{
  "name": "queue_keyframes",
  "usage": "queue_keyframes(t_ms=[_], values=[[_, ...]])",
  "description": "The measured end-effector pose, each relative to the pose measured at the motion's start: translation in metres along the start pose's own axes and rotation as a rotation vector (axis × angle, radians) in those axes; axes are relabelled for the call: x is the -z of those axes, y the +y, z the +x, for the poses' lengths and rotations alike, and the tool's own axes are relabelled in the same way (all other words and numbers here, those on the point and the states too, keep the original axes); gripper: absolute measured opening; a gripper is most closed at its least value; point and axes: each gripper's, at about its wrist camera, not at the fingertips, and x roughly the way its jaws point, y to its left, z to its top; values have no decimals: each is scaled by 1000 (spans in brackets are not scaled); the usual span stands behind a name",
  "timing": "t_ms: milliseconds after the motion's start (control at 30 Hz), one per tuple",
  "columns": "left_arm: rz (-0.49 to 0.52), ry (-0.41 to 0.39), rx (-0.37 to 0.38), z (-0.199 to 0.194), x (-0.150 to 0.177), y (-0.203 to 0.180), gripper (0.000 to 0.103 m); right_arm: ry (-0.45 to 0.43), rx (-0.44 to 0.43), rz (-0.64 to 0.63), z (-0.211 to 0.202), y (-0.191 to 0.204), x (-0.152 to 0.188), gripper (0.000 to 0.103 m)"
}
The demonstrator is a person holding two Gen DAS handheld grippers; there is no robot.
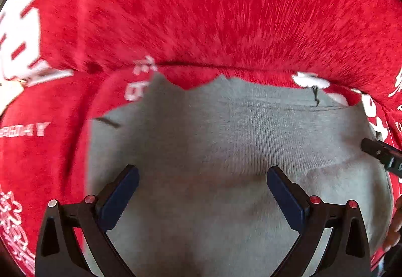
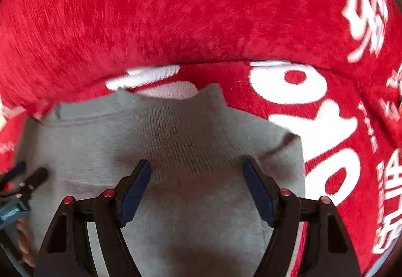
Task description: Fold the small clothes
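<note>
A small grey knitted garment lies flat on a red cloth with white lettering. Its ribbed band runs across the middle of both views. My left gripper hovers over the garment, open, with nothing between its blue pads. In the right wrist view the same grey garment fills the lower centre, and my right gripper stands open above its ribbed band, gripping nothing. The right gripper's tip shows at the right edge of the left wrist view; the left gripper's tip shows at the left edge of the right wrist view.
The red cloth covers the whole surface, with a fold line running across just beyond the garment. Large white characters lie to the right. A hand shows at the right edge of the left wrist view.
</note>
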Motion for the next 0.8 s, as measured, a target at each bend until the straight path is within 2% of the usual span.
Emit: queue_keyframes(t_ms=[67,167,233,300,367,400,467,533,600,667,700,800], values=[[0,-20,26,-18,14,12,102,-38,5,-6,-18,-6,12,79],[-104,-32,78,-38,44,57,102,-87,-15,-30,-44,-14,41,79],[-177,-23,97,-40,57,88,102,-98,-30,-35,-56,-18,62,79],[-209,15,131,-31,62,105,102,-101,-28,-50,-62,-15,77,79],[-219,58,209,-20,67,112,102,-97,-6,-85,-64,-4,84,79],[-232,86,278,-12,69,112,102,-97,2,-115,-65,4,90,79],[-194,58,270,-13,71,101,102,-99,17,-186,-66,23,100,79],[-145,45,314,-15,70,83,100,-105,36,-245,-67,37,105,79],[-73,33,282,-18,66,63,73,-108,59,-314,-66,56,109,79],[-26,26,260,-20,65,52,59,-108,78,-352,-61,69,104,79],[-41,28,268,-21,65,54,50,-103,77,-352,-59,73,100,79],[-136,40,330,-26,67,75,36,-65,46,-301,-45,79,80,79]])
